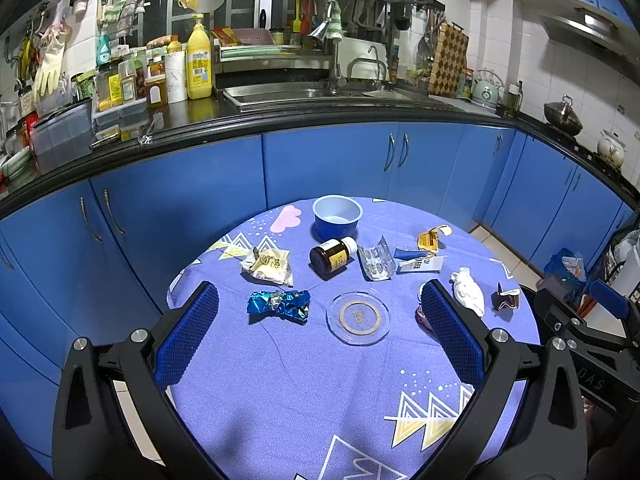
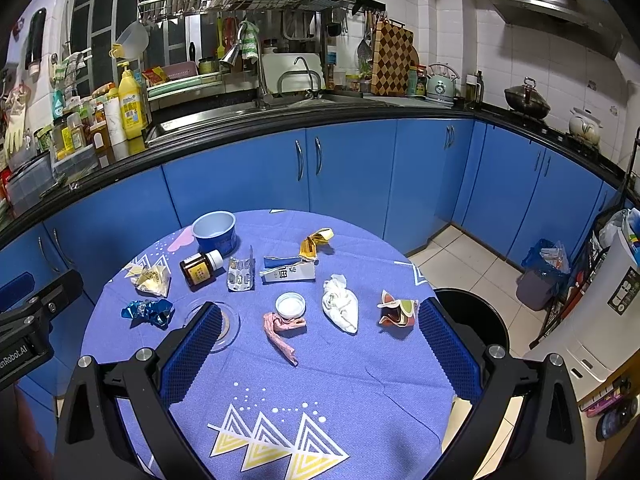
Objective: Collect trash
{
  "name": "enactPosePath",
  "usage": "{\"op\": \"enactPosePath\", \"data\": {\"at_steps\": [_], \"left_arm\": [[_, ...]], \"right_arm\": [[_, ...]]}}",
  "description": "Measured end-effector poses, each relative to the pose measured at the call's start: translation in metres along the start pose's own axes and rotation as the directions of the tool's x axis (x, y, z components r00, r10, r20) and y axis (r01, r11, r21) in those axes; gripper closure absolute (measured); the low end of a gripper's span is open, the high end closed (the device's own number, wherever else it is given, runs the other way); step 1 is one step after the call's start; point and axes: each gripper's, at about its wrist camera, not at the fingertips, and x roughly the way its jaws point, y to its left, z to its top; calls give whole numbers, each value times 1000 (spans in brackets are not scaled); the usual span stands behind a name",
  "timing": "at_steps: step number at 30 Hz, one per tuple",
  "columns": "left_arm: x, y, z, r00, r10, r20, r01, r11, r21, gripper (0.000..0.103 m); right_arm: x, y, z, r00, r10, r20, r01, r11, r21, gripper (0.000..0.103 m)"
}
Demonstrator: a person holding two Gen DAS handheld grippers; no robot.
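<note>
The left claw (image 1: pixel 320 312) hangs over the near side of a round bench (image 1: pixel 304 392) under a blue patterned cloth, its two blue-padded fingers spread wide with nothing between them; the right claw (image 2: pixel 318 338) hangs beside it in the same way, fingers wide apart and empty.

The trash lies scattered over the far half of the bench; on the left a crumpled blue foil wrapper (image 1: pixel 279 305) lies just in front of a crumpled cream wrapper (image 1: pixel 267 265); near the middle a brown bottle (image 1: pixel 331 256) with a white cap lies on its side, just in front of an upright blue cup (image 1: pixel 337 217); just right of the bottle a silver pill strip (image 1: pixel 375 261) stands tilted, and beside that lies a flattened blue and white box (image 2: pixel 287 270) with a crushed gold wrapper (image 2: pixel 316 244) behind it.

Nearer the claws a clear round coaster (image 1: pixel 357 317) lies flat; in the right wrist view a white lid (image 2: pixel 290 306) touches a twisted pink wrapper (image 2: pixel 282 330), a balled white tissue (image 2: pixel 341 309) lies to their right, and a folded coloured paper (image 2: pixel 398 309) sits near the right edge of the bench, just beside the right finger.

Beyond that edge a black round bin (image 2: pixel 472 320) stands on the tiled floor, close against the bench; blue cupboards and a cluttered kitchen counter with a sink run behind.
</note>
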Motion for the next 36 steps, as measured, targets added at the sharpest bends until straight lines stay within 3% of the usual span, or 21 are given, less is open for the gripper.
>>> {"op": "enactPosePath", "data": {"at_steps": [36], "left_arm": [[-3,-7,3,1000,-11,1,11,1000,-1,3]], "right_arm": [[-5,2,0,1000,0,12,0,1000,-19,7]]}}
